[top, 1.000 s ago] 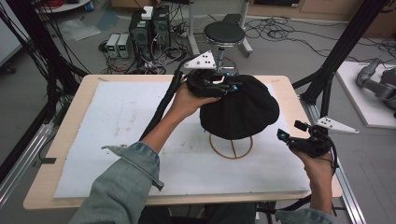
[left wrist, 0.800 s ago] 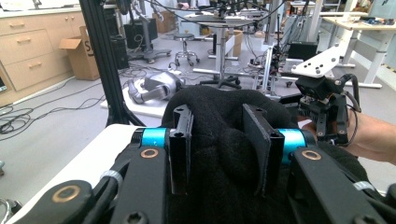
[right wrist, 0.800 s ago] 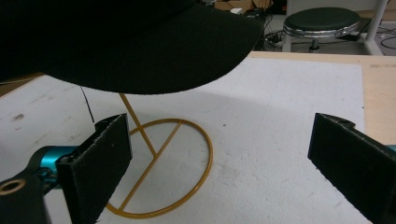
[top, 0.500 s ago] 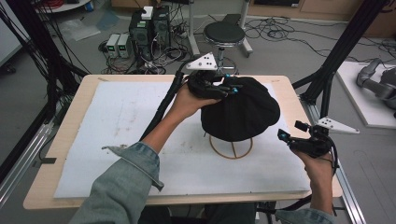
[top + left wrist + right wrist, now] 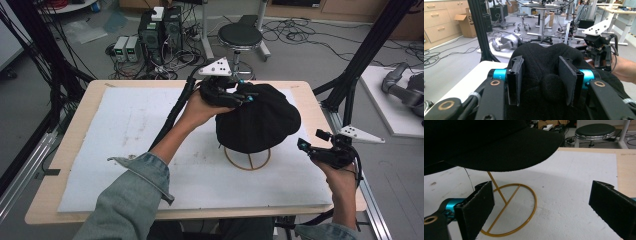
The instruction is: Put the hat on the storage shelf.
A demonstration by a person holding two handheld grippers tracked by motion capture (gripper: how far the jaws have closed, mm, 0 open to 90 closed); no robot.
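Note:
A black hat [image 5: 260, 120] sits over a gold wire stand [image 5: 248, 159] on the white mat. My left gripper [image 5: 247, 95] is at the hat's upper back, its jaws pressed into the crown with a bunch of fabric pinched between them [image 5: 541, 82]. My right gripper [image 5: 310, 142] hovers low to the right of the stand, open, with nothing between its jaws [image 5: 541, 205]. In the right gripper view the hat's brim [image 5: 494, 142] hangs above the stand's ring [image 5: 509, 207]. The right gripper [image 5: 599, 50] appears beyond the hat in the left gripper view.
The white mat [image 5: 125, 130] covers most of the wooden table [image 5: 60, 165]; its left half is bare. A black stool [image 5: 240, 35] and electronics boxes [image 5: 150, 30] stand on the floor behind. Black frame posts [image 5: 360, 65] rise at the table's right.

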